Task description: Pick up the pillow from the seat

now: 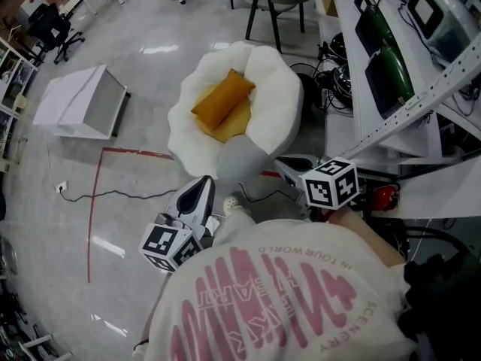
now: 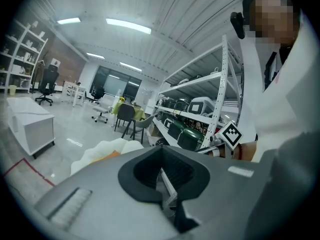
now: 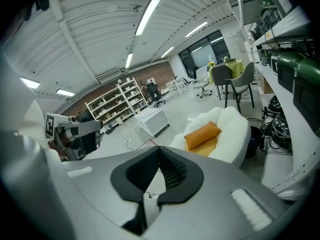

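Fingers on the left gripper [image 2: 161, 154] are pressed fully together with nothing between them, and those on the right gripper [image 3: 159, 151] likewise look closed and empty; my reading is that both are carried shut simply because the approach is not finished and no grasp has begun. Both grippers sit on the near side of the seat [image 1: 274, 89], a puffy white lounge chair on the floor, well short of it and aimed roughly toward it. The orange pillow [image 1: 223, 96] lies tilted in the hollow of that seat, resting on a flat orange seat cushion [image 1: 234, 126] and leaning toward the seat's left wall, so its upper long edge stands free; that probably makes it the easiest place to pinch. To the seat's left a white box [image 1: 79, 100] stands on the floor, with a red tape line [image 1: 96, 201] between it and the grippers. To the seat's right runs metal shelving [image 1: 406, 111] loaded with equipment. Readable writing is scarce: the person's cream shirt [image 1: 285, 299] carries pink print, upside down from the head view, that seems to read "IN TOUR WORLD" and "SCENERY", beside larger letters I cannot make out. The marker cube [image 1: 331, 183] shows only black-and-white squares.
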The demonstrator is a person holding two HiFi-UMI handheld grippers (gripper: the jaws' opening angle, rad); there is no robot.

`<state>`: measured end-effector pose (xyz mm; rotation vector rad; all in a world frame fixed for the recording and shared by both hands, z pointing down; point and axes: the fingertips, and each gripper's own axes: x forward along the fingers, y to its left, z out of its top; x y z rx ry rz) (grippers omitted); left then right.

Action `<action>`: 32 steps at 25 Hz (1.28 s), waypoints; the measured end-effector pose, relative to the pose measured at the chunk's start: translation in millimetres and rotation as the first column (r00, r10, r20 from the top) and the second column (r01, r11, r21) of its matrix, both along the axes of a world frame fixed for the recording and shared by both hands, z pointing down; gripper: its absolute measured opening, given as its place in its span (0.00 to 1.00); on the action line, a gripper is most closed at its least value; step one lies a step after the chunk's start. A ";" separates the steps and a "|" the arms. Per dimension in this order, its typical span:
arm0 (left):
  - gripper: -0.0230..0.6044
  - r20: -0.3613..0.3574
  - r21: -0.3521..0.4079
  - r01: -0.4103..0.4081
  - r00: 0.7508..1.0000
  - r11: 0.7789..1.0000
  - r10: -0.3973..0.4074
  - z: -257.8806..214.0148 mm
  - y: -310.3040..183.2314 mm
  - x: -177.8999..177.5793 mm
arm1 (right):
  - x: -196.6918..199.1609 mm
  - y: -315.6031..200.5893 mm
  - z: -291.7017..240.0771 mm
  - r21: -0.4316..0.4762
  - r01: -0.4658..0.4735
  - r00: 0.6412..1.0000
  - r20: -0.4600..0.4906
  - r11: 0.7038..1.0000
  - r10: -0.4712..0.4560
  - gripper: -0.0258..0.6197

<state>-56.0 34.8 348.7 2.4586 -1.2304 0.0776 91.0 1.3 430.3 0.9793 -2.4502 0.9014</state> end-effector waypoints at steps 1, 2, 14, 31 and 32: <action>0.06 -0.002 -0.002 -0.006 1.000 1.000 0.006 -1.2 -7.7 -4.6 | -2.9 -6.9 -1.2 -0.003 -0.011 1.000 0.003 1.000 0.011 0.05; 0.06 -0.004 -0.005 -0.012 1.000 1.000 0.012 -2.0 -16.0 -10.0 | -6.2 -14.1 -2.8 -0.003 -0.022 1.000 0.003 1.000 0.022 0.05; 0.06 -0.012 0.012 -0.111 0.994 0.994 0.111 -12.7 -127.7 -75.4 | -58.6 -106.8 -29.2 0.034 -0.135 0.991 -0.013 0.990 0.135 0.05; 0.06 -0.018 -0.009 -0.148 0.989 0.989 0.148 5.1 -213.4 -120.1 | -104.7 -181.1 -14.2 0.025 -0.153 0.987 -0.053 0.988 0.154 0.05; 0.06 -0.018 -0.010 -0.146 0.989 0.989 0.146 7.4 -215.9 -122.4 | -106.8 -183.4 -13.3 0.021 -0.151 0.987 -0.055 0.988 0.152 0.05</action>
